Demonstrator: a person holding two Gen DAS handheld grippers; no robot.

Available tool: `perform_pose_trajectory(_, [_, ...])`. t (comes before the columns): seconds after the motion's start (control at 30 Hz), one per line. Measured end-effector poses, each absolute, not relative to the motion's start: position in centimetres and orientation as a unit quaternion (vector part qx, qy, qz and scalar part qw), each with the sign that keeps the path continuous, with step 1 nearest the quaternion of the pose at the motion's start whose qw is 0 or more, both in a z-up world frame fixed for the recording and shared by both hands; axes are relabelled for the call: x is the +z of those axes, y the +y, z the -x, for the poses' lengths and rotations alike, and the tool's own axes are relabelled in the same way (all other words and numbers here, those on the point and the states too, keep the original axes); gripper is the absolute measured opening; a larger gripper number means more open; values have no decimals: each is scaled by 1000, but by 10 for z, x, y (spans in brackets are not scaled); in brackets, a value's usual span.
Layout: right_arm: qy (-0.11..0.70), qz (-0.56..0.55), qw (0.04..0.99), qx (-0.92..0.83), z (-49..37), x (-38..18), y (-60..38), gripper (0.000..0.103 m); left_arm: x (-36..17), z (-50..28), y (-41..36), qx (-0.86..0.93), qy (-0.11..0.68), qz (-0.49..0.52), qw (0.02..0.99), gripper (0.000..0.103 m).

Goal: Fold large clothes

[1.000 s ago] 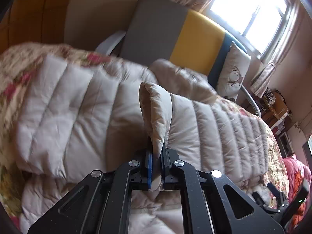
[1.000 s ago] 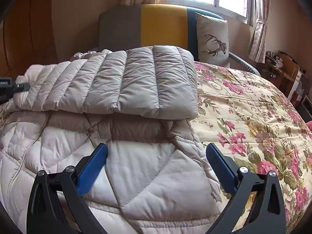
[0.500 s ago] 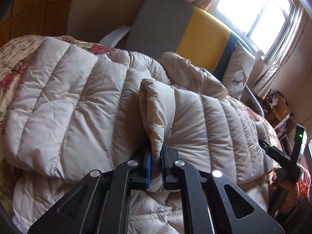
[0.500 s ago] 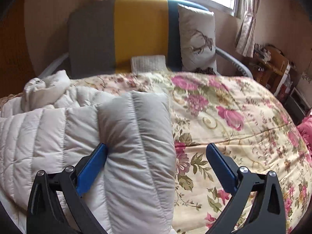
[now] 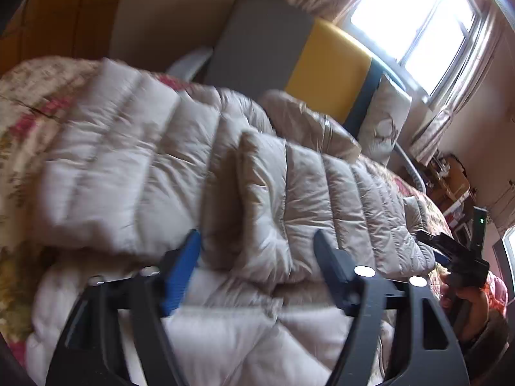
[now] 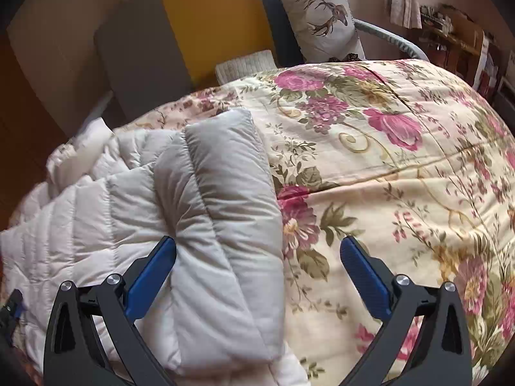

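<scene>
A beige quilted puffer jacket [image 5: 322,193] lies partly folded on a floral bed. In the left wrist view my left gripper [image 5: 257,267] is open, its blue-padded fingers on either side of a folded sleeve edge [image 5: 264,199] without holding it. My right gripper shows there at the far right [image 5: 450,251], held in a hand. In the right wrist view my right gripper [image 6: 257,273] is open over the jacket's folded right end [image 6: 225,225], and nothing is held between the fingers.
The floral quilt [image 6: 386,160] covers the bed to the right of the jacket. A grey, yellow and blue headboard [image 6: 209,25] and a deer-print pillow [image 6: 322,16] stand at the back. A window [image 5: 418,16] and cluttered shelves [image 5: 450,180] are on the right.
My left gripper has opened and let go of the sleeve edge, which now lies on the jacket. My right gripper has tilted down over the jacket's right end, still open.
</scene>
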State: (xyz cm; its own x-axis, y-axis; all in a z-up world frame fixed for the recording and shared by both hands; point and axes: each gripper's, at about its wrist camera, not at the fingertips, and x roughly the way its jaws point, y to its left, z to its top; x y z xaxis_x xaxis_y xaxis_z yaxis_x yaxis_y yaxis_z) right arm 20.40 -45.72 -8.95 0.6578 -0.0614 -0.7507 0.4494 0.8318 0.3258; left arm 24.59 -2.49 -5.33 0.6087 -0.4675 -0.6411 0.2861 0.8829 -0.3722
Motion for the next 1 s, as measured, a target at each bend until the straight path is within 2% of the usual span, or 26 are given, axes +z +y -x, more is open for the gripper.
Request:
perform_pose_trajectory(0.27, [374, -271, 882, -97, -107, -78, -449, 100, -59, -177, 21, -182, 389, 73, 900, 76])
perform_pose_trajectory(0.43, [390, -290, 872, -56, -58, -90, -439, 83, -67, -141, 55, -164, 385, 63, 906, 76])
perform_pose_trajectory(0.57, [387, -300, 872, -23, -18, -102, -436, 82, -65, -115, 77, -165, 376, 51, 910, 77])
perform_pose_trajectory(0.67, [369, -332, 868, 5, 11, -109, -439, 80, -65, -101, 98, -148, 370, 40, 916, 83])
perform_pose_trajectory(1.0, [349, -397, 842, 106, 57, -127, -422, 81, -101, -59, 154, -206, 439, 155, 861, 83])
